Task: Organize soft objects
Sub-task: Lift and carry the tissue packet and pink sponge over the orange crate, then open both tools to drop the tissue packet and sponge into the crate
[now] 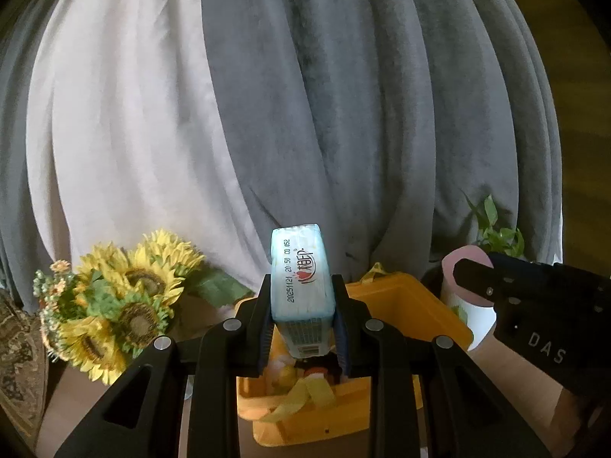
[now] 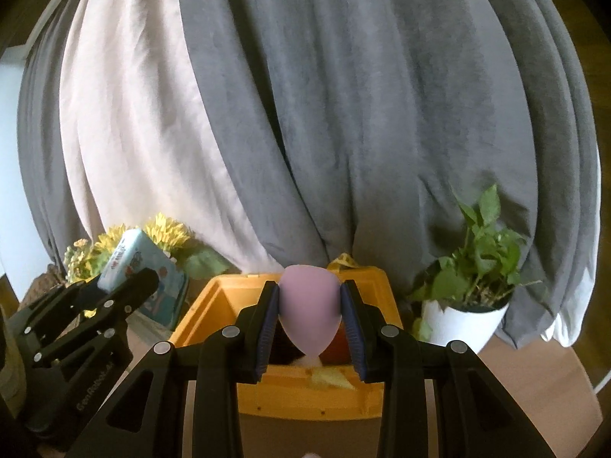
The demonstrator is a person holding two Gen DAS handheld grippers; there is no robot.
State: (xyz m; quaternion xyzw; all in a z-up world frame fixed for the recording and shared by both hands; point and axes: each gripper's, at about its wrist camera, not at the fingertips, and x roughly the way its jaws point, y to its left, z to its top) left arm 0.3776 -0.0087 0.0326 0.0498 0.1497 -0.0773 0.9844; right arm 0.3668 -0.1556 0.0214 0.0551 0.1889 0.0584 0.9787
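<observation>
My left gripper is shut on a light blue tissue pack with red print, held upright above the yellow storage box. In the right wrist view the same pack and left gripper show at the left. My right gripper is shut on a lilac egg-shaped makeup sponge, pointed end toward the camera, above the yellow box. The right gripper with the sponge shows at the right of the left wrist view. Several soft items lie inside the box, partly hidden.
Sunflowers stand left of the box. A potted green plant in a white pot stands to its right. Grey and white curtains hang close behind. The box has yellow strap handles. A patterned cushion lies at the far left.
</observation>
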